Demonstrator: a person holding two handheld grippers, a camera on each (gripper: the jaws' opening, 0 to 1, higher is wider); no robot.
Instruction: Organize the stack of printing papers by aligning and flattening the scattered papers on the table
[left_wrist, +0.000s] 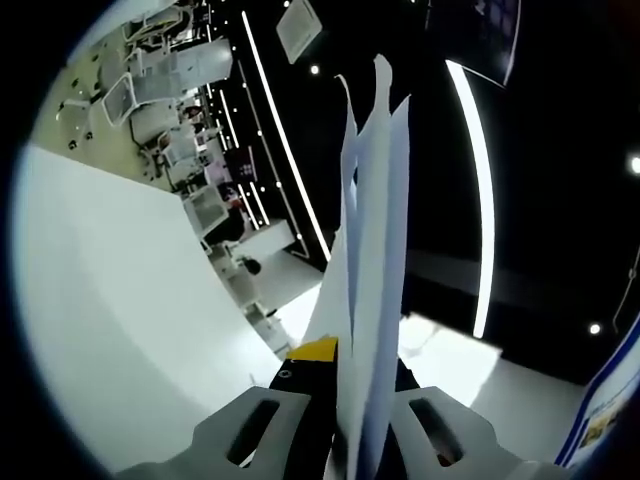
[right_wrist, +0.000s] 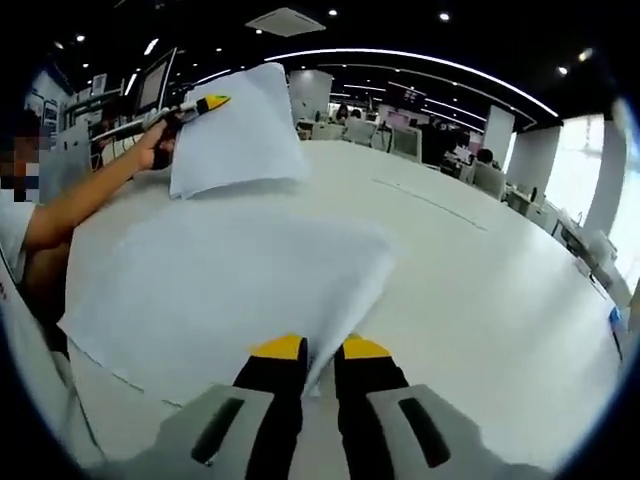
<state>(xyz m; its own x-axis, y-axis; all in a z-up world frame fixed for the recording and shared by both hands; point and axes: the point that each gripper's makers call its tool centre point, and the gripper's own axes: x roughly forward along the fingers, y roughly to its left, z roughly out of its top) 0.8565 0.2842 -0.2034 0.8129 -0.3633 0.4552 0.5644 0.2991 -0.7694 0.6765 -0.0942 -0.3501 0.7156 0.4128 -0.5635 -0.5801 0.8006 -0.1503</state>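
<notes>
A few white sheets (left_wrist: 375, 250) stand edge-on between the jaws of my left gripper (left_wrist: 345, 365), which is shut on them and tilted up toward the ceiling. In the right gripper view, that left gripper (right_wrist: 200, 106) holds its sheets (right_wrist: 240, 130) lifted over the far left of the white table (right_wrist: 470, 270). A larger spread of paper (right_wrist: 230, 290) lies on the table in front. My right gripper (right_wrist: 322, 352) is shut on its near corner, which is slightly raised.
The person's forearm (right_wrist: 90, 195) reaches in from the left to the left gripper. Office desks, chairs and monitors (right_wrist: 400, 135) stand beyond the table's far edge. The white table (left_wrist: 110, 300) runs along the left side of the left gripper view.
</notes>
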